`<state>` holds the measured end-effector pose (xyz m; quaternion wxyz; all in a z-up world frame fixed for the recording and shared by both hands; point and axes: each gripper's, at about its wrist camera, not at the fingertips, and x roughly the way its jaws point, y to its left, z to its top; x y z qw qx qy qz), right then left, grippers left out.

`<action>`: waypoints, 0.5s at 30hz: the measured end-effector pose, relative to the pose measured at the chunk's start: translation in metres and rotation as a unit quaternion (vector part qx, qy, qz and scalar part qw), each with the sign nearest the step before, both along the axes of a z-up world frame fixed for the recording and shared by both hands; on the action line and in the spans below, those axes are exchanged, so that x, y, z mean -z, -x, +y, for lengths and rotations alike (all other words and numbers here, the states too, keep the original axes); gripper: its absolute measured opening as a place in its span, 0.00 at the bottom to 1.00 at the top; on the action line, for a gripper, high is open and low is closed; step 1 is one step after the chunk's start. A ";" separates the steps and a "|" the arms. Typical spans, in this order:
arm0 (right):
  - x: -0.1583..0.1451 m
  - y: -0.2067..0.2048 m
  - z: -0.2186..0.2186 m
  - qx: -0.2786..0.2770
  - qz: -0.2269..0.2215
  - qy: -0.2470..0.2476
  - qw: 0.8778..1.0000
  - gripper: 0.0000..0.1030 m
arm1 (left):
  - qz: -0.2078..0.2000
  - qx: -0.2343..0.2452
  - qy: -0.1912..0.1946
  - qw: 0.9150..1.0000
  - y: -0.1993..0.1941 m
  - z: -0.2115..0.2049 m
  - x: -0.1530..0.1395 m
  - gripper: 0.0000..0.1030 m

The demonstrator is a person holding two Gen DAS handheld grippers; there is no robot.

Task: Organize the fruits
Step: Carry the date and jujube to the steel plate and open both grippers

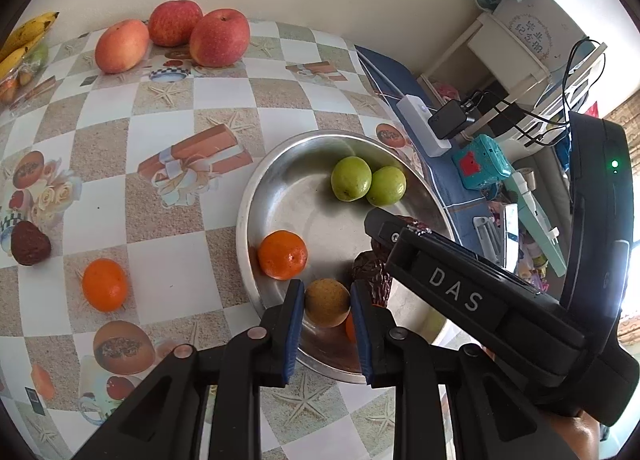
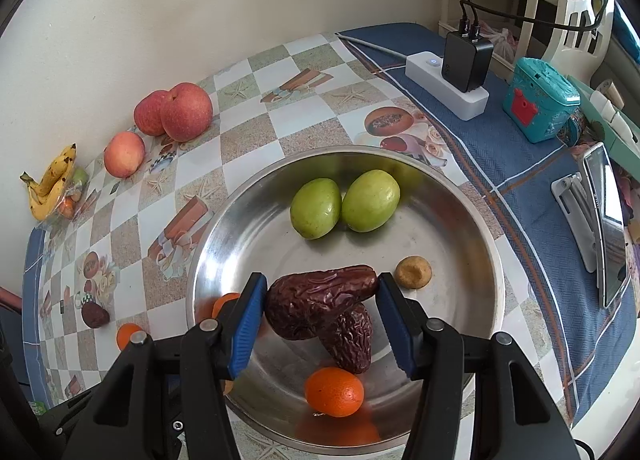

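Observation:
A steel bowl (image 1: 280, 196) (image 2: 460, 220) holds two green fruits (image 1: 351, 178) (image 2: 316, 208), a tangerine (image 1: 282, 254) (image 2: 334, 391), a second red date (image 2: 349, 336) and a small tan fruit (image 2: 413, 272). My left gripper (image 1: 326, 302) is shut on a brownish round fruit (image 1: 327, 302) over the bowl's near rim. My right gripper (image 2: 322, 300) is shut on a wrinkled red date (image 2: 316, 298) above the bowl; it shows as a black body in the left wrist view (image 1: 460, 288).
On the checkered tablecloth (image 1: 168, 196) lie a tangerine (image 1: 105, 284) (image 2: 127, 334), a dark date (image 1: 29, 242) (image 2: 94, 314), two apples (image 1: 219, 36) (image 2: 186, 111), a peach (image 1: 121, 45) (image 2: 124, 154) and bananas (image 1: 24, 36) (image 2: 52, 184). A power strip (image 2: 446, 86), teal toy (image 2: 540, 100) and phone (image 2: 608, 220) sit right.

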<state>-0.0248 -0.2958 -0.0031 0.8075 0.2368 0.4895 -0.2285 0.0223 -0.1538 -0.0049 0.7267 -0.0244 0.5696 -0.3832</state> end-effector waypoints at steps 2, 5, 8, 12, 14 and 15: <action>0.001 0.000 0.000 0.000 -0.001 -0.003 1.000 0.57 | 0.008 -0.002 0.001 1.000 -0.001 0.000 0.001 0.27; 0.002 0.000 0.000 0.004 0.001 -0.006 1.000 0.57 | 0.012 -0.004 -0.003 1.000 -0.002 0.000 0.004 0.41; 0.003 0.001 -0.002 0.011 0.001 -0.011 1.000 0.57 | 0.015 -0.006 -0.004 1.000 -0.002 0.001 0.005 0.54; 0.004 0.001 -0.003 0.014 0.002 -0.013 1.000 0.57 | 0.008 -0.006 -0.007 1.000 -0.002 0.001 0.004 0.55; 0.004 0.001 -0.002 0.013 0.002 -0.014 1.000 0.57 | 0.009 -0.010 -0.011 1.000 -0.003 0.002 0.005 0.56; 0.004 0.001 -0.002 0.012 0.002 -0.014 1.000 0.57 | 0.011 -0.013 -0.014 1.000 -0.004 0.002 0.006 0.57</action>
